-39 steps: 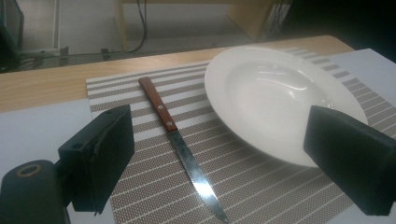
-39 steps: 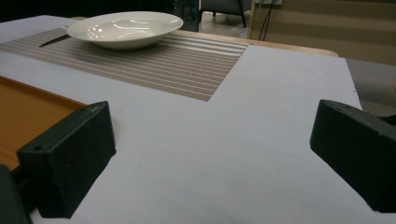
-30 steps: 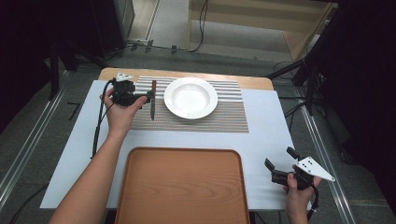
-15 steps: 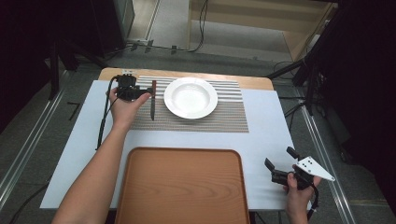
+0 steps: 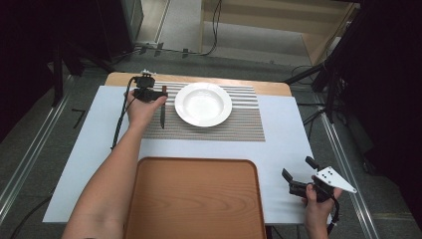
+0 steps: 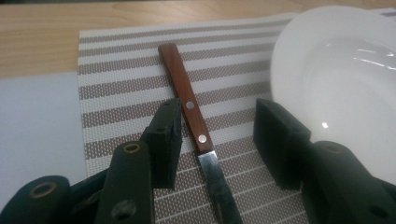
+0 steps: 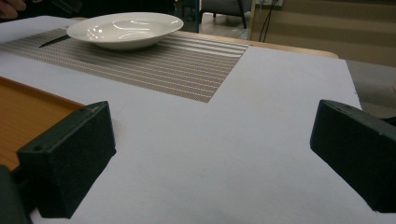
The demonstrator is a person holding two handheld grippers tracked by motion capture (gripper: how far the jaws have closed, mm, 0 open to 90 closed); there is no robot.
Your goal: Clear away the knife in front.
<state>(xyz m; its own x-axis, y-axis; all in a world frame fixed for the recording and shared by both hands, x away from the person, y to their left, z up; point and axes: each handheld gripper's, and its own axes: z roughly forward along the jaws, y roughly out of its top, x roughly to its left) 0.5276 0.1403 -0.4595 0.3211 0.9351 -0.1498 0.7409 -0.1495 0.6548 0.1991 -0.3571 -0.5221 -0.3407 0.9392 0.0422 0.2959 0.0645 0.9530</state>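
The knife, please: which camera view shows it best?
The left gripper view: the knife lies close between the open jaws, wooden handle, rivets and blade clear. The high view shows it small beside the plate; the right gripper view shows its blade far off.

A steel-bladed knife with a riveted reddish-brown wooden handle (image 6: 187, 105) lies flat on the striped woven placemat (image 6: 116, 93), between my open left jaws, just beside the white ceramic bowl-plate (image 6: 345, 79).

light: even, overhead | surround: dark | glare: on plate (image 6: 345, 70); near tool (image 7: 210, 154) blurred; shadows soft
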